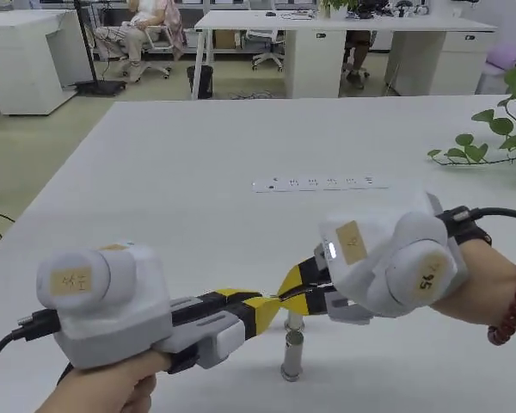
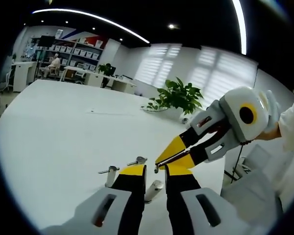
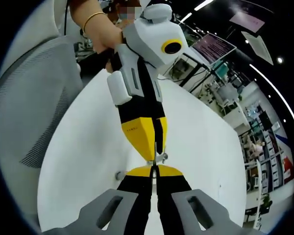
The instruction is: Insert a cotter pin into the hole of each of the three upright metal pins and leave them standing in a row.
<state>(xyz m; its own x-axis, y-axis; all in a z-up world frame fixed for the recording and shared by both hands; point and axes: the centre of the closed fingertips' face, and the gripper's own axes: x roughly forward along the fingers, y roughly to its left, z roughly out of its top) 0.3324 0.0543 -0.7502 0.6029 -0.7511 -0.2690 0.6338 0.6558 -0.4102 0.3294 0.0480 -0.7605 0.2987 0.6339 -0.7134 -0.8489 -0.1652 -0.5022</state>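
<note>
One upright metal pin [image 1: 292, 348] stands on the white table [image 1: 241, 215], right under both sets of yellow fingertips. In the left gripper view that pin [image 2: 154, 190] shows through the gap in my left gripper [image 2: 156, 169], whose jaws stand slightly apart with nothing between them. Two more pins [image 2: 111, 176] [image 2: 138, 160] stand to its left, each with a cotter pin through the top. My right gripper [image 2: 162, 164] comes in from the right, shut on a thin cotter pin [image 2: 159, 167]. Its own view shows the right gripper [image 3: 156, 170] tip to tip with the left gripper [image 3: 154, 154].
A white power strip [image 1: 318, 183] lies mid-table beyond the grippers. A leafy plant [image 1: 499, 138] hangs over the table's right edge. Other desks and a seated person [image 1: 146, 21] are far behind.
</note>
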